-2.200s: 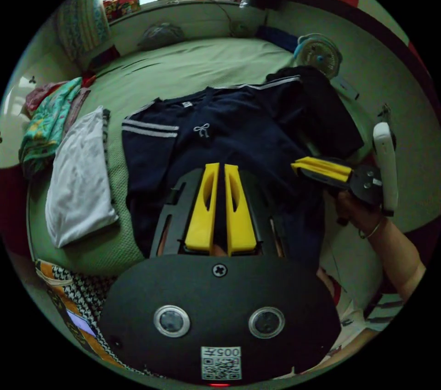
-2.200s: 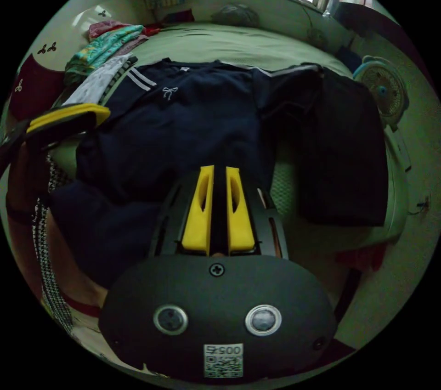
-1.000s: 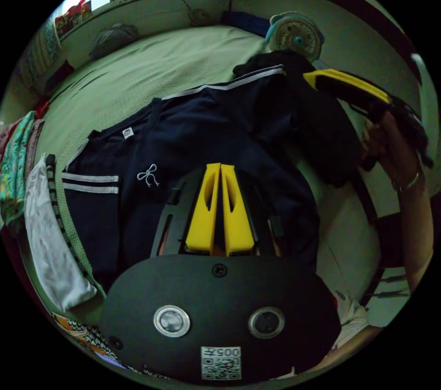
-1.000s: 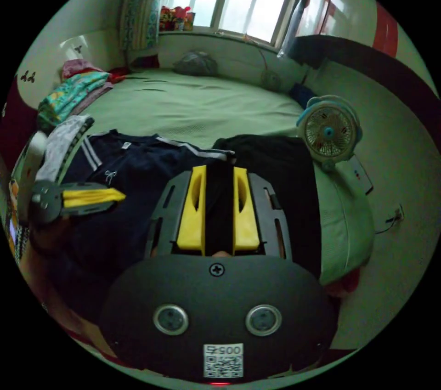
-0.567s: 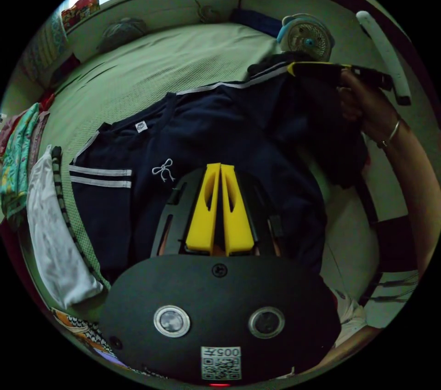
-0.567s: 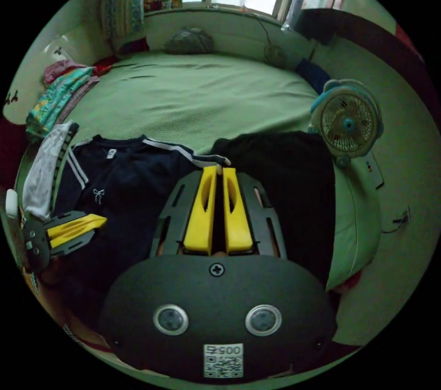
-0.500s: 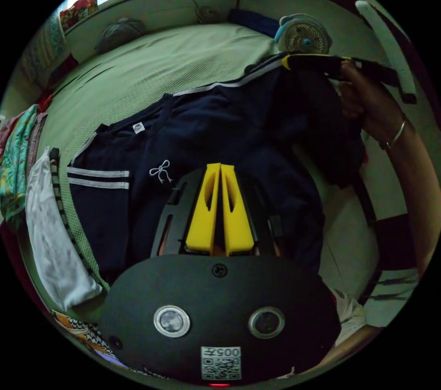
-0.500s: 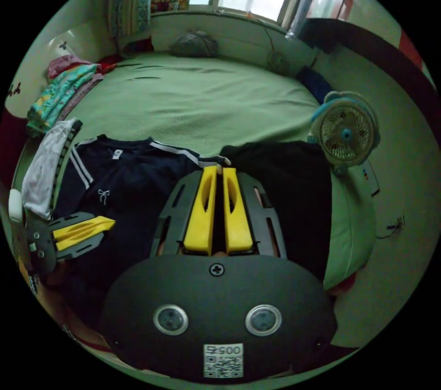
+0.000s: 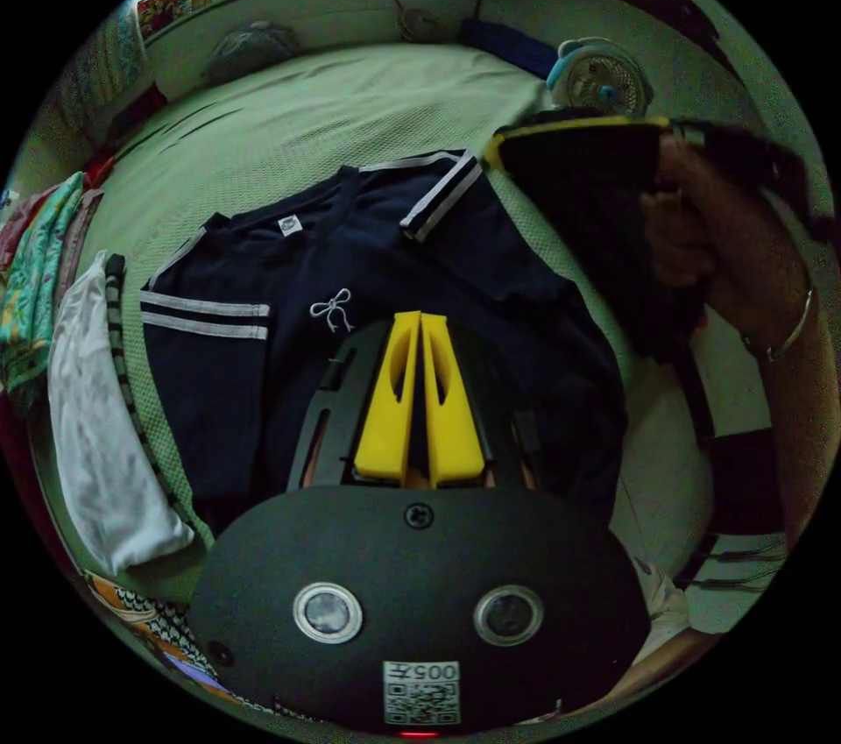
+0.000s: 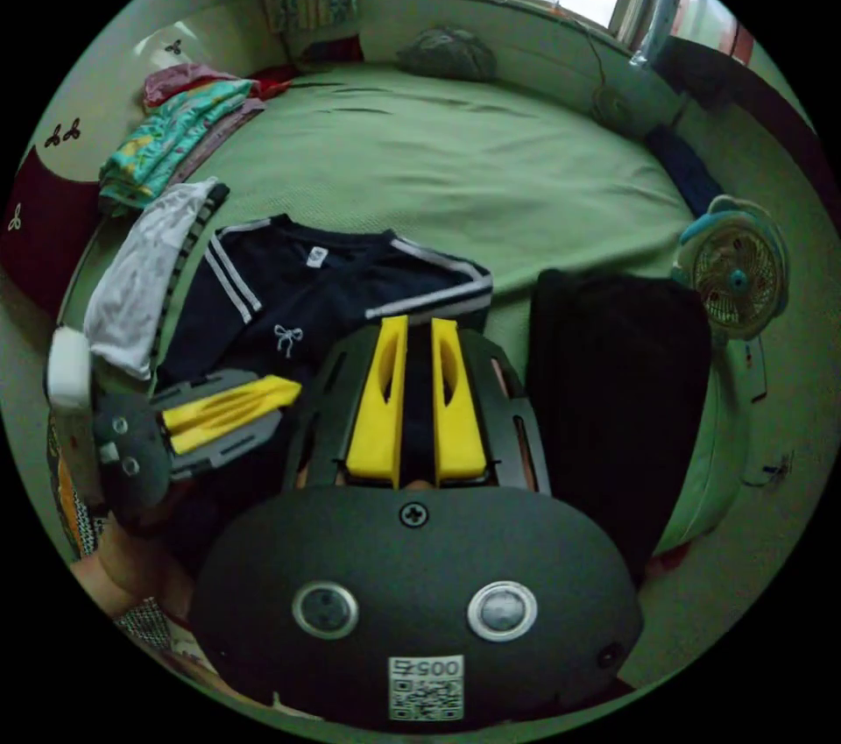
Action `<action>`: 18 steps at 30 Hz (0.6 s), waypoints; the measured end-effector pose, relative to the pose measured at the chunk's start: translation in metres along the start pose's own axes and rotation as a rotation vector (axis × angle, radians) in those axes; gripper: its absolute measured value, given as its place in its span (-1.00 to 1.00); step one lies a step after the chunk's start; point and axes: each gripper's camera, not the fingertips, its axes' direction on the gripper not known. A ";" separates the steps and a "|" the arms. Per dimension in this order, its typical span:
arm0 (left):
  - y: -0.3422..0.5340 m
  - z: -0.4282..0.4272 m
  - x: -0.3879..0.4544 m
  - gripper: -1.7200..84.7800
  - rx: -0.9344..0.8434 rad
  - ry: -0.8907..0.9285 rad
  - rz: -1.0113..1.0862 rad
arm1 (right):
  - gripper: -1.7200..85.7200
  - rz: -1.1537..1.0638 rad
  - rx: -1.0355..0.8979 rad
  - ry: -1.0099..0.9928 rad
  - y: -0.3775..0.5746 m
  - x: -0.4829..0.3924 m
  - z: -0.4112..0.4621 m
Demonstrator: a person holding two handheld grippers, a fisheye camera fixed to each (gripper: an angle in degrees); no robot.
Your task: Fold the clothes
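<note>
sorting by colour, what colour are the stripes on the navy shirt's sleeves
White, two stripes on each sleeve of the navy shirt; clearest in the left gripper view.

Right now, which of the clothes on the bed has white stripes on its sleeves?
The navy shirt spread flat on the bed. The black garment beside it is plain, and the white one is folded.

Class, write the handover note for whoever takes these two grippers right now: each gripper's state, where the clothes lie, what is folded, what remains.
Left gripper: jaws together, above the navy shirt's lower body; whether they pinch cloth cannot be told.
Right gripper: jaws slightly apart, nothing between them.
Navy shirt: flat on the green bed, front up; one striped sleeve is folded in onto the body, the other sleeve is spread out.
Black garment: beside the shirt near the fan.
Folded pile: at the bed's edge.
Left to do: other sleeve, then fold the body; black garment next.
</note>
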 end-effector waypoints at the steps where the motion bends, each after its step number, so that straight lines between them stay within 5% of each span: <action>1: 0.001 0.000 -0.002 -0.97 -0.002 0.001 -0.002 | -0.86 -0.001 -0.032 -0.005 0.009 0.002 0.010; 6: 0.013 -0.003 -0.019 -0.97 -0.015 0.004 -0.019 | -0.86 -0.045 -0.187 -0.055 0.046 -0.001 0.060; 18: 0.098 -0.047 -0.084 -0.93 0.103 -0.047 -0.184 | -0.79 -0.026 0.035 0.012 0.115 0.004 0.022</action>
